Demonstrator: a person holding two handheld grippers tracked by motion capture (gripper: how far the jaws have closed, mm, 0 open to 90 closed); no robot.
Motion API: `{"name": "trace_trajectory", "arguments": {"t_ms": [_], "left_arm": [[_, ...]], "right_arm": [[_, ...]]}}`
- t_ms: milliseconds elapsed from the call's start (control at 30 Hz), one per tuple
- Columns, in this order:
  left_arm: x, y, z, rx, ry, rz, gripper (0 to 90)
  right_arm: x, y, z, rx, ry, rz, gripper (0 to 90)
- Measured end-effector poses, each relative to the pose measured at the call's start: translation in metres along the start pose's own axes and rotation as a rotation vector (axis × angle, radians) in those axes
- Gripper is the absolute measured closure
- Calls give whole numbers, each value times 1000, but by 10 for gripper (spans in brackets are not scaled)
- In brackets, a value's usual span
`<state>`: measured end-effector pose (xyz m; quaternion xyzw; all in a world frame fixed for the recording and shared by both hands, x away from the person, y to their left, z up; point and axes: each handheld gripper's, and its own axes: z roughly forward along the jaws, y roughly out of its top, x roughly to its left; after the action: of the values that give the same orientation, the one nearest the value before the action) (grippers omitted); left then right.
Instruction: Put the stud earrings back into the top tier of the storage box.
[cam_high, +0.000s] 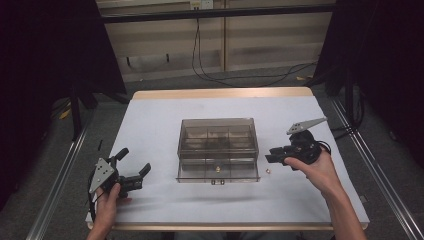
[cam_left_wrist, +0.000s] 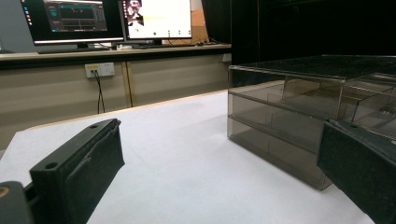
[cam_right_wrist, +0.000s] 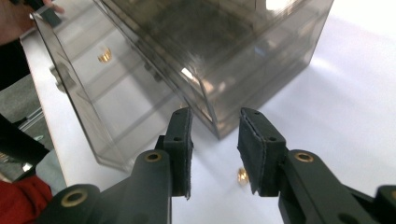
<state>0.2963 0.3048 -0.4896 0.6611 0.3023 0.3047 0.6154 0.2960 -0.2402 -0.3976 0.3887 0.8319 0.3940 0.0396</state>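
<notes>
A smoky clear drawer box stands mid-table, its bottom drawer pulled out toward me. One small brass piece lies inside the drawer. Another brass piece rests on the white table just right of the drawer's front corner. My right gripper hovers over it, pointing left, jaws partly open and empty. In the right gripper view the brass piece lies on the table below the gap of the right gripper, near the box corner. My left gripper rests wide open at the front left, empty.
The white table top has bare room left of the box, which the left gripper view shows as open surface beside the box. Monitors stand on a desk beyond. Dark curtains and cables lie behind the table.
</notes>
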Motion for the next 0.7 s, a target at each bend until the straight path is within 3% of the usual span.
{"name": "trace_trajectory", "arguments": {"t_ms": [167, 200, 300, 400, 433, 567, 633, 700], "left_arm": [[0, 0, 0, 0, 0, -1, 7], [0, 0, 0, 0, -1, 0, 7], [0, 0, 0, 2, 0, -1, 6], [0, 0, 0, -2, 2, -5, 7], [0, 0, 0, -4, 0, -7, 7], [0, 0, 0, 0, -1, -1, 7], [0, 0, 0, 0, 0, -1, 7], [0, 0, 0, 1, -1, -2, 7]], "right_arm": [[-9, -8, 1, -1, -23, 17, 676], [-14, -12, 4, 0, -32, 43, 682], [-18, -16, 9, 31, -32, 54, 700], [-21, -20, 16, 80, -40, 73, 716], [-21, -20, 20, 132, -62, 75, 726], [-19, -18, 27, 194, -53, 63, 743], [-17, -16, 34, 266, -78, 53, 743], [-17, -15, 35, 275, -71, 42, 743]]}}
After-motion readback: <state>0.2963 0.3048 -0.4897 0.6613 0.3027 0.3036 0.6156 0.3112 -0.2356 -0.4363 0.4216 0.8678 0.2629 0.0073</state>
